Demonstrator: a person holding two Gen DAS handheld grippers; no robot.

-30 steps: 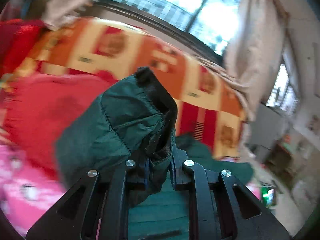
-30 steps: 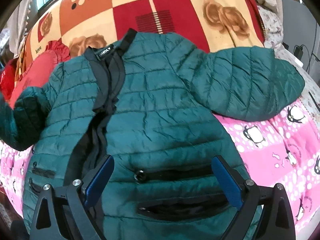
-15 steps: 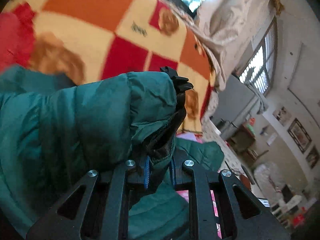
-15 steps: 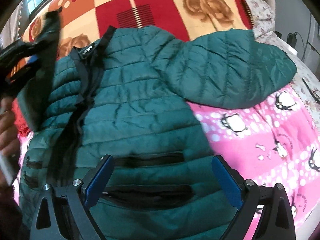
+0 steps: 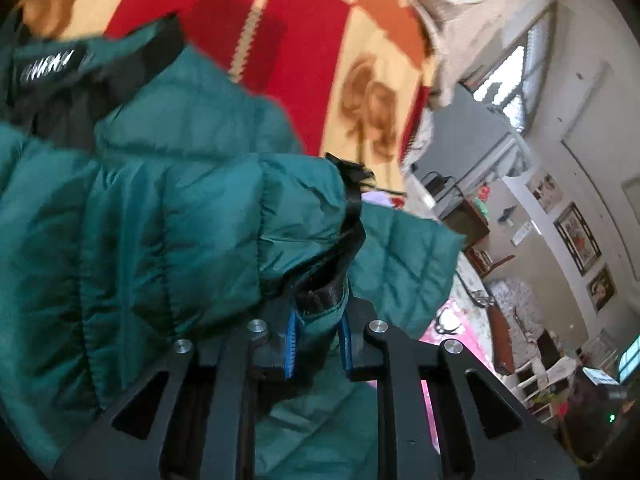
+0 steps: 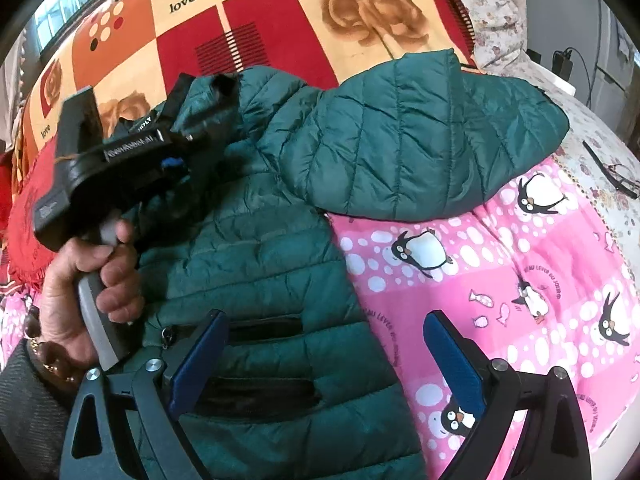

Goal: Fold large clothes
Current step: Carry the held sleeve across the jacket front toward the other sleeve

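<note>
One sleeve cuff (image 5: 320,280) pinched in our left gripper (image 5: 318,340), so it folds across the jacket (image 6: 256,264). Our right gripper (image 6: 326,360) hangs wide open, holding nothing.

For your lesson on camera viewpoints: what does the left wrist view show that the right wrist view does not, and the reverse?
Only the left wrist view shows the left gripper shut on the sleeve cuff, plus framed pictures on a wall. Only the right wrist view shows the open right gripper, the person's hand and the penguin blanket. Both show the green jacket and the checked quilt.
</note>
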